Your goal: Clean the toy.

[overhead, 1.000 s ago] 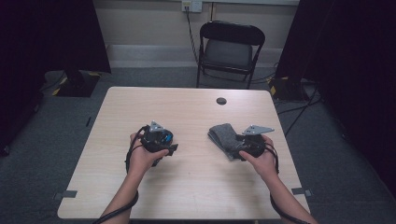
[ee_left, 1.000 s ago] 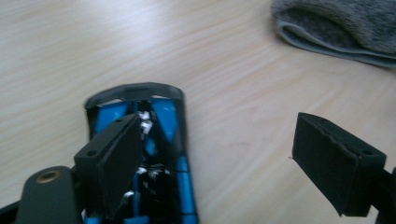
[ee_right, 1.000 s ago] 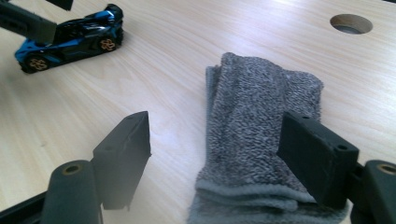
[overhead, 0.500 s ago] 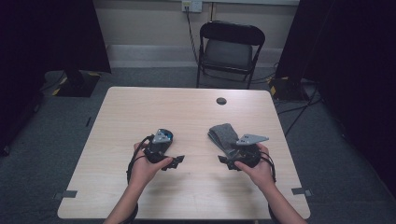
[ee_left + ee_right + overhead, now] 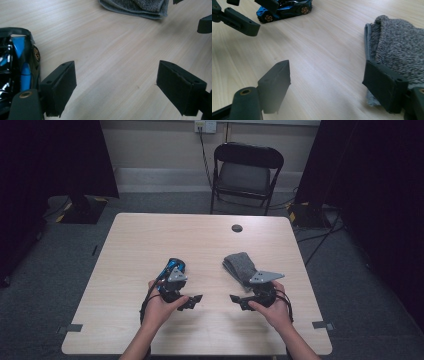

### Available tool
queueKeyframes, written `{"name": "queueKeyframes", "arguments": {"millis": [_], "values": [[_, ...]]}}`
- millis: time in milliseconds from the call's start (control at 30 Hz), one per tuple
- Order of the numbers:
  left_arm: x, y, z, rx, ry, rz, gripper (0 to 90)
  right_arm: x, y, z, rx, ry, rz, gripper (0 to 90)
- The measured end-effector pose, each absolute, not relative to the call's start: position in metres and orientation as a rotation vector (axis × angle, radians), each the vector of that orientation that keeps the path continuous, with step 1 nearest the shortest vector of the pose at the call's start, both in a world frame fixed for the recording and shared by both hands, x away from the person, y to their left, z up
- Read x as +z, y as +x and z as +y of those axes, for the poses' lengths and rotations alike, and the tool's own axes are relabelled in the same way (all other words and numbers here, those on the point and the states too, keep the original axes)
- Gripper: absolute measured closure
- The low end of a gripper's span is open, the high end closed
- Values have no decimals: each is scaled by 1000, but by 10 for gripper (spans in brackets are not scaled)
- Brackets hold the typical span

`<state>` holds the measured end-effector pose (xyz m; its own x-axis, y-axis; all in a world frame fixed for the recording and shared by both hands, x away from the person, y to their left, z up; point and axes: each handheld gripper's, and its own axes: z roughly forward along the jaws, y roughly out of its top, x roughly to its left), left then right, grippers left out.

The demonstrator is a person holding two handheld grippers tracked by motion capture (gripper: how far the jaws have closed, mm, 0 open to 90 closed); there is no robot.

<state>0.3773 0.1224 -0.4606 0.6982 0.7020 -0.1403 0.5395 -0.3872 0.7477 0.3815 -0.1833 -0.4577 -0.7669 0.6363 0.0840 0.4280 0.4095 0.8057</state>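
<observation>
Pale wood filled the table (image 5: 150,245) in front of me, with a black chair (image 5: 247,170) beyond its far edge and a small dark disc (image 5: 237,228) near that edge. My left gripper (image 5: 116,87) hung low over the boards, jaws spread wide with bare wood between them; the blue car (image 5: 172,269) sat just beside its left jaw. My right gripper (image 5: 332,87) had just been opening, nothing between its jaws, and stood wide too. The grey towel (image 5: 397,47) lay folded just behind its right jaw, well apart from the car.
</observation>
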Motion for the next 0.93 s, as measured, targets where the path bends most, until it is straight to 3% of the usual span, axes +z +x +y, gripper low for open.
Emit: {"name": "queueKeyframes", "arguments": {"millis": [567, 933], "values": [[-492, 354, 108, 190, 2171, 854, 160, -487, 356, -158, 1265, 848, 2563, 199], [-501, 350, 103, 299, 2219, 724, 153, -500, 349, -151, 1200, 774, 2604, 195]]}}
